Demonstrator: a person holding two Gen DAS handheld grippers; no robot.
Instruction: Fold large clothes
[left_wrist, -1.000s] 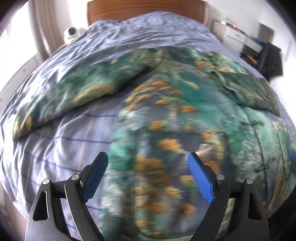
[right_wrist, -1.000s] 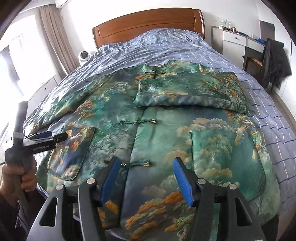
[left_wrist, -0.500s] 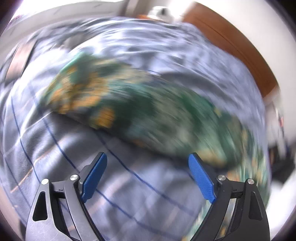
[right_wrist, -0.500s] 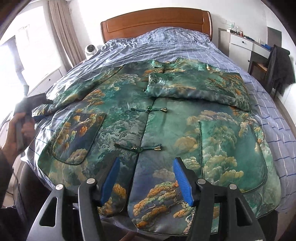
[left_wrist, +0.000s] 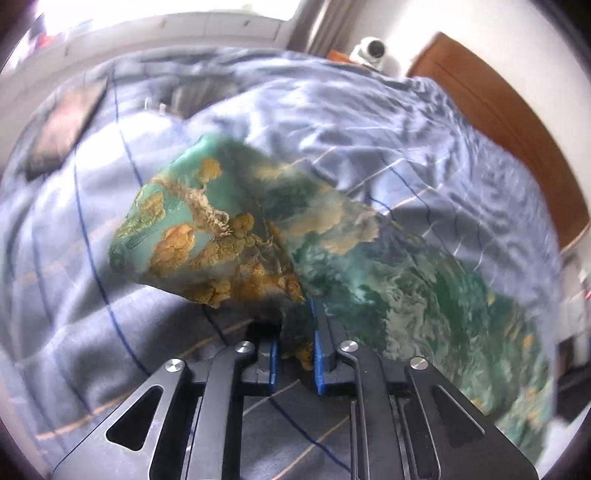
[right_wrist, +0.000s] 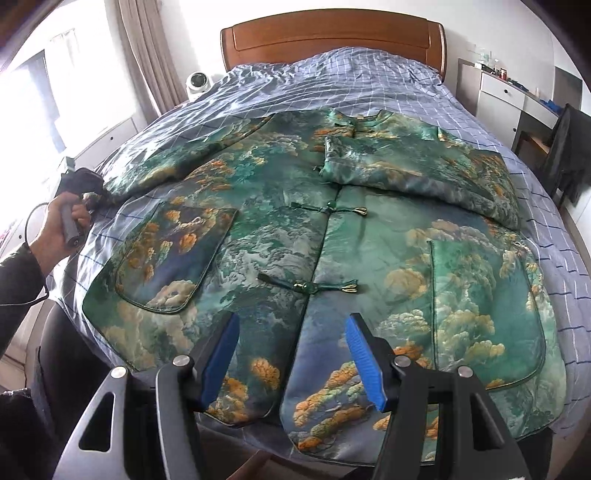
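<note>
One white camera (right_wrist: 198, 82), wooden headboard (right_wrist: 332, 31), checked bedspread (right_wrist: 332, 70)

Bright daylight from blown-out windows (right_wrist: 33, 110) at left. Left wrist view smeared by motion blur; right wrist view sharp. Fisheye bending, dark vignetted corners.

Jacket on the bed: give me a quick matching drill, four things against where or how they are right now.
1 left gripper
2 right gripper
3 folded sleeve
4 white camera

a lying across the jacket's chest
b open above the hem
c beside the headboard
d shut on the spread sleeve's cuff

Pairs: 1-d, 2-b, 3-a, 4-c
</note>
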